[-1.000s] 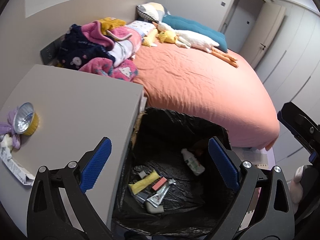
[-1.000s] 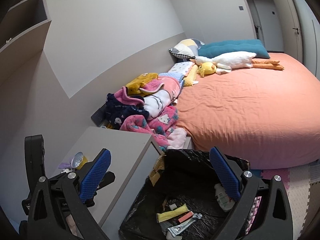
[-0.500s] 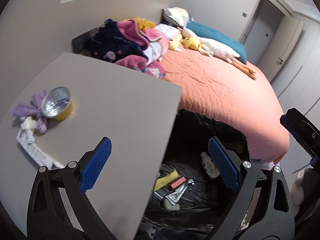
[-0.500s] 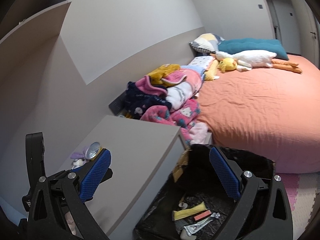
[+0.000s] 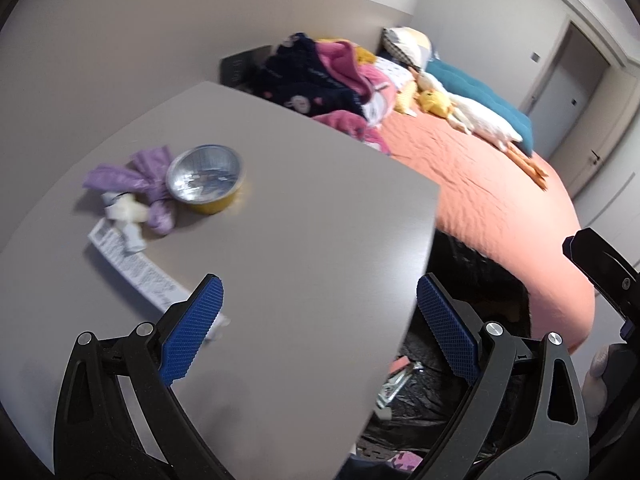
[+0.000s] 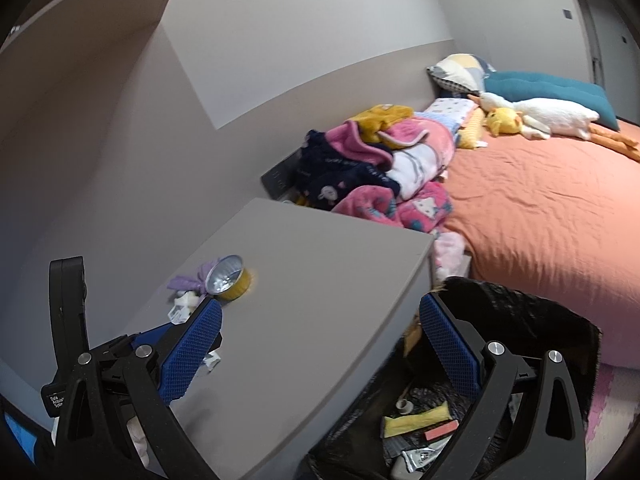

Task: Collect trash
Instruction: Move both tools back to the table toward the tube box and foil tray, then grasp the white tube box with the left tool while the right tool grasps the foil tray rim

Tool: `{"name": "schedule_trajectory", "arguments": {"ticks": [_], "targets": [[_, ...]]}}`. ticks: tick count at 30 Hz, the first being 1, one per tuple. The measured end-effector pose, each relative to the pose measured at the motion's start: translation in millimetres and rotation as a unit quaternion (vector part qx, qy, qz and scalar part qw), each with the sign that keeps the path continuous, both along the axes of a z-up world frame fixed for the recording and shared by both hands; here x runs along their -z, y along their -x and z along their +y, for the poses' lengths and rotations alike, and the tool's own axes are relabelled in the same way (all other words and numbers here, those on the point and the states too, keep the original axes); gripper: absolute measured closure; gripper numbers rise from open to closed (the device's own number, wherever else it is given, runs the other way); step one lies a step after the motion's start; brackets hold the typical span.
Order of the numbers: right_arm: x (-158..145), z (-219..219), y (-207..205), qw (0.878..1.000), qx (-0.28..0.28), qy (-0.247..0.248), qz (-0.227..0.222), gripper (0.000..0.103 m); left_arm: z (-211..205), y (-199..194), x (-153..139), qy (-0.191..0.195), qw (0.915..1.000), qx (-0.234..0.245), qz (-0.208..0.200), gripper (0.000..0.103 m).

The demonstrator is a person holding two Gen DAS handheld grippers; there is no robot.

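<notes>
Two grippers are hanging over a grey table beside a bed, both with jaws spread wide and nothing between the blue pads. The left gripper is sitting above the table's near half; the right gripper is straddling the table's edge and the bin bag standing next to it.

Much of the bin bag is getting cut off in the left view, where the tabletop is covering most of it and only a strip of black plastic with a crumpled tube is showing. In the right view the right finger is hiding part of the bag's contents; a yellow wrapper, a small red piece and a tube are lying at the bottom.

On the table's far left part, a foil cup is standing upright, mouth facing up, touching a crumpled purple wrapper. Just in front of these a white lump is lying, too blurred to identify. A printed paper strip is lying flat, its long axis running from the purple wrapper toward the left gripper's left finger, which is hiding its near end. A clothes pile is sitting behind the table on the bed.
</notes>
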State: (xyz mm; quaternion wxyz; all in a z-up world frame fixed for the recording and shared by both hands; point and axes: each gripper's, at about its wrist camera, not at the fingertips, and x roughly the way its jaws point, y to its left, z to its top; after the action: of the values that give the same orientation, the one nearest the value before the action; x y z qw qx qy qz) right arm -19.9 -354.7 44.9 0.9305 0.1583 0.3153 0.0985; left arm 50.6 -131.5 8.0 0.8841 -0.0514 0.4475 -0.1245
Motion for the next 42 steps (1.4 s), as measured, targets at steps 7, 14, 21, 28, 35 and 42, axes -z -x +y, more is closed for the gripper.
{"name": "schedule_trajectory", "arguments": {"ticks": [7, 14, 21, 28, 35, 42], "targets": [[5.4, 28.9, -17.4, 1.0, -0.019, 0.006, 0.006, 0.004, 37.7, -7.7, 7.9, -0.007, 0.9987, -0.049, 0.01, 0.009], [11.4, 55.9, -37.0, 0.999, -0.04, 0.013, 0.016, 0.006, 69.3, -18.9, 19.3, -0.009, 0.9963, -0.083, 0.023, 0.009], [20.5, 78.6, -61.3, 0.998, -0.052, 0.022, 0.028, 0.014, 88.5, -36.1, 41.0, -0.021, 0.9929, -0.108, 0.046, 0.009], [36.1, 100.5, -88.4, 0.996, -0.073, 0.018, 0.05, 0.029, 103.1, -50.9, 62.3, -0.029, 0.9891, -0.127, 0.069, 0.021], [50.1, 121.0, -109.0, 0.994, -0.082, 0.016, 0.07, 0.03, 116.0, -59.9, 80.0, -0.027, 0.986, -0.135, 0.094, 0.032], [62.4, 139.8, -129.5, 0.992, -0.092, 0.018, 0.083, 0.033, 129.3, -59.4, 83.8, -0.024, 0.985, -0.142, 0.096, 0.044]]}}
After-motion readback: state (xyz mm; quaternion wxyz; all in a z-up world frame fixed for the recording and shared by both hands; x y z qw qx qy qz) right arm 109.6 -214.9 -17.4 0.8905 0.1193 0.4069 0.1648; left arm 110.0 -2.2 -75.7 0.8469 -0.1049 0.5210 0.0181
